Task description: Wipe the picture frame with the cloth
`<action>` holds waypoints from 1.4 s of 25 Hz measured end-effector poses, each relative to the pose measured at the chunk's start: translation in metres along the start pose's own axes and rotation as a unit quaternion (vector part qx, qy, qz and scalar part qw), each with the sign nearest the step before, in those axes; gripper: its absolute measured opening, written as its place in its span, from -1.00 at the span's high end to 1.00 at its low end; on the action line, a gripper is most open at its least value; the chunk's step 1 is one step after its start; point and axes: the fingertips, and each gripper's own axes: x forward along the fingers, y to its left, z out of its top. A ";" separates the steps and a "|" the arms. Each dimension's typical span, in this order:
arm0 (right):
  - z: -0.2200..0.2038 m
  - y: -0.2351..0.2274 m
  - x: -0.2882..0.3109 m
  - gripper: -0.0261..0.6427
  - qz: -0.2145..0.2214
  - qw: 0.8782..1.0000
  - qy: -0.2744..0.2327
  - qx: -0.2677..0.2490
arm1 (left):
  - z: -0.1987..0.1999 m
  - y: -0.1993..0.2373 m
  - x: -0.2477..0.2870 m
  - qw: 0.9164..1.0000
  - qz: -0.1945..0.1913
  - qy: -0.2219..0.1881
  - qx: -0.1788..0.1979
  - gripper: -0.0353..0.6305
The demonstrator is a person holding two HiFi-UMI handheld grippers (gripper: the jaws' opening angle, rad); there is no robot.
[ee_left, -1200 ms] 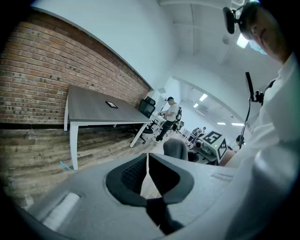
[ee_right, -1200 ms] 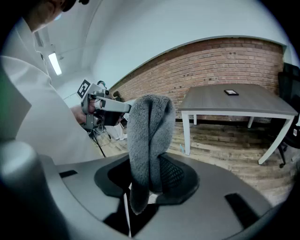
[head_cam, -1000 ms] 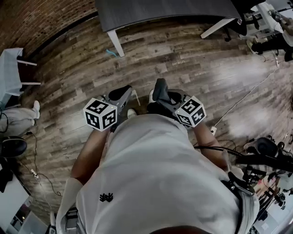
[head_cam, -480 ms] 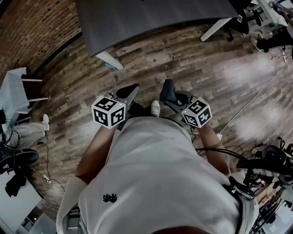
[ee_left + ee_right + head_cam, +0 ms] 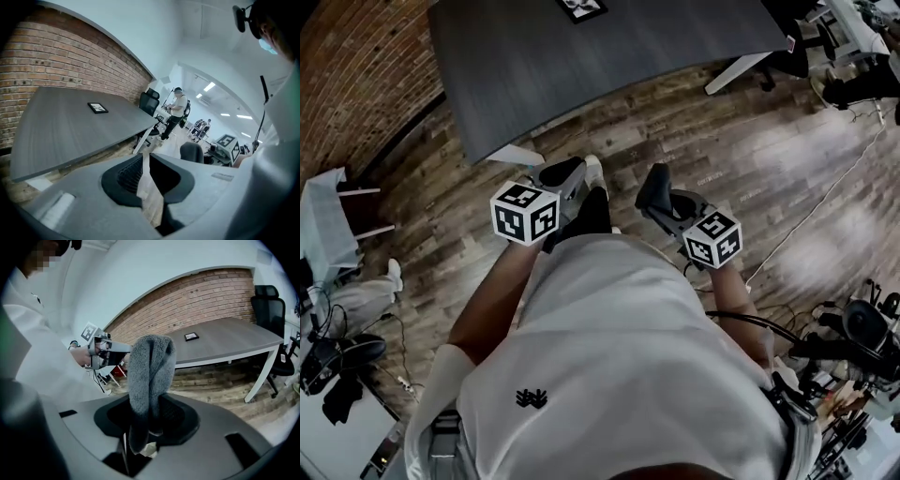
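The right gripper [image 5: 151,414] has its fingers clenched on a grey cloth [image 5: 150,364], which stands up out of them in a folded loop. The left gripper [image 5: 144,161] is empty. Its fingers have just been opening and stand a narrow slit apart, with only floor showing through the gap.

In the head view the 2 grippers are held side by side in front of the person's white shirt [image 5: 619,356]. They are above the wooden floor [image 5: 722,141], just short of the tabletop's near edge.

The frame [image 5: 581,7] lies flat on the grey tabletop [image 5: 609,66], towards its far side and well apart from the 2 grippers. It is small and dark-rimmed.

A brick wall [image 5: 56,56] runs behind the tabletop. In the left gripper view, 1 black chair [image 5: 150,101] stands at the tabletop's far end, and another person [image 5: 177,110] stands beyond it.
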 end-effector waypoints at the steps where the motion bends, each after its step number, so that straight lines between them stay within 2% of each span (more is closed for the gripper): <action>1: 0.012 -0.011 0.001 0.48 -0.005 1.000 0.002 0.001 | 0.014 0.012 0.012 1.000 0.000 -0.003 -0.006 0.80; 9: 0.137 -0.112 0.024 0.48 -0.055 0.998 0.011 0.004 | 0.138 0.126 0.097 0.997 -0.003 -0.023 -0.069 0.66; 14: 0.188 -0.143 0.060 0.47 -0.053 0.999 0.012 0.000 | 0.173 0.206 0.145 0.993 0.029 -0.020 -0.114 0.63; 17: 0.199 -0.162 0.069 0.47 -0.038 0.999 0.030 -0.009 | 0.186 0.238 0.166 0.987 0.057 -0.032 -0.147 0.61; 21: 0.220 -0.203 0.080 0.47 -0.019 0.998 0.046 -0.024 | 0.210 0.275 0.197 0.980 0.096 -0.051 -0.166 0.60; 25: 0.252 -0.245 0.089 0.47 0.007 0.996 0.057 -0.061 | 0.223 0.316 0.232 0.968 0.144 -0.063 -0.194 0.58; 30: 0.289 -0.313 0.088 0.47 0.042 0.991 0.084 -0.095 | 0.233 0.360 0.271 0.943 0.215 -0.070 -0.244 0.53; 35: 0.317 -0.382 0.082 0.47 0.056 0.988 0.100 -0.103 | 0.241 0.395 0.299 0.924 0.282 -0.069 -0.249 0.51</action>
